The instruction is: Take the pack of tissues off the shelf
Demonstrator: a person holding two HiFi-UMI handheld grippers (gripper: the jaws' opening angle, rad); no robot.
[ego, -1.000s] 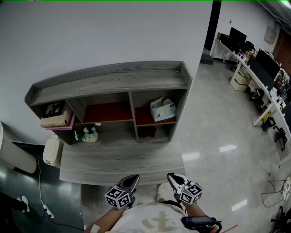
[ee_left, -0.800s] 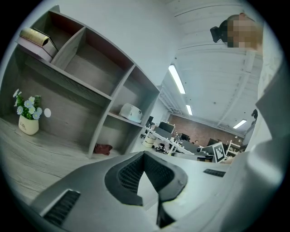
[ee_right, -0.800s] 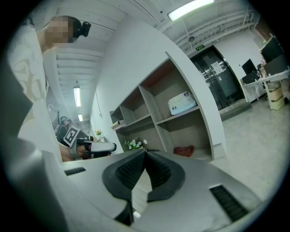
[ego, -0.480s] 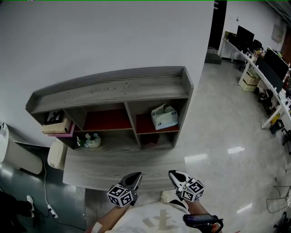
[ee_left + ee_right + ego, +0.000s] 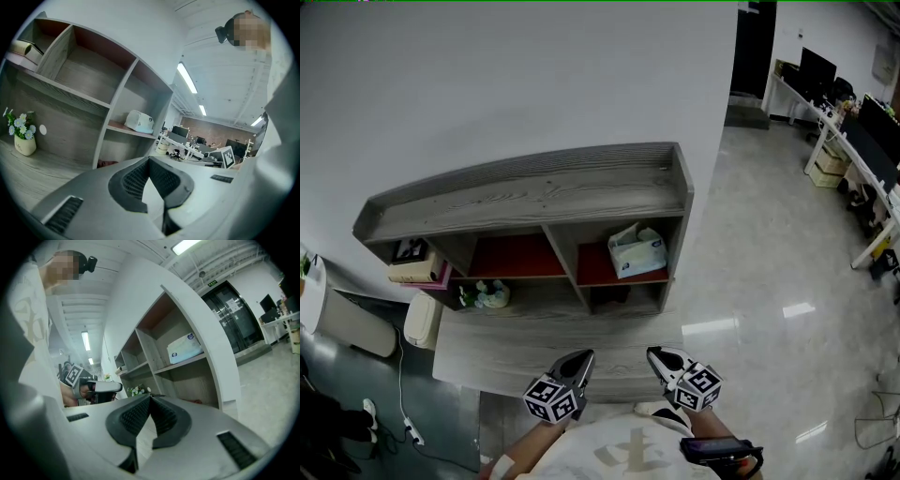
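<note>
The pack of tissues [image 5: 636, 250] is a pale blue-and-white packet lying on the upper right shelf of a grey wooden shelf unit [image 5: 534, 184]. It also shows in the left gripper view [image 5: 138, 122] and the right gripper view [image 5: 185, 348]. My left gripper [image 5: 583, 358] and right gripper [image 5: 656, 355] hover side by side over the low front ledge, well short of the pack. Both have their jaws shut with nothing between them, as the left gripper [image 5: 149, 160] and right gripper [image 5: 150, 397] views show.
A small vase of flowers [image 5: 490, 296] stands in the lower left bay. Books [image 5: 417, 269] lie on the far left shelf. A red item [image 5: 608, 294] sits in the lower right bay. A white bin [image 5: 420, 319] stands left of the unit. Desks with monitors [image 5: 853, 122] are at the right.
The whole view has shifted: the shelf unit sits slightly lower and nearer in the head view, and both grippers have edged forward toward the ledge, jaws unchanged.
</note>
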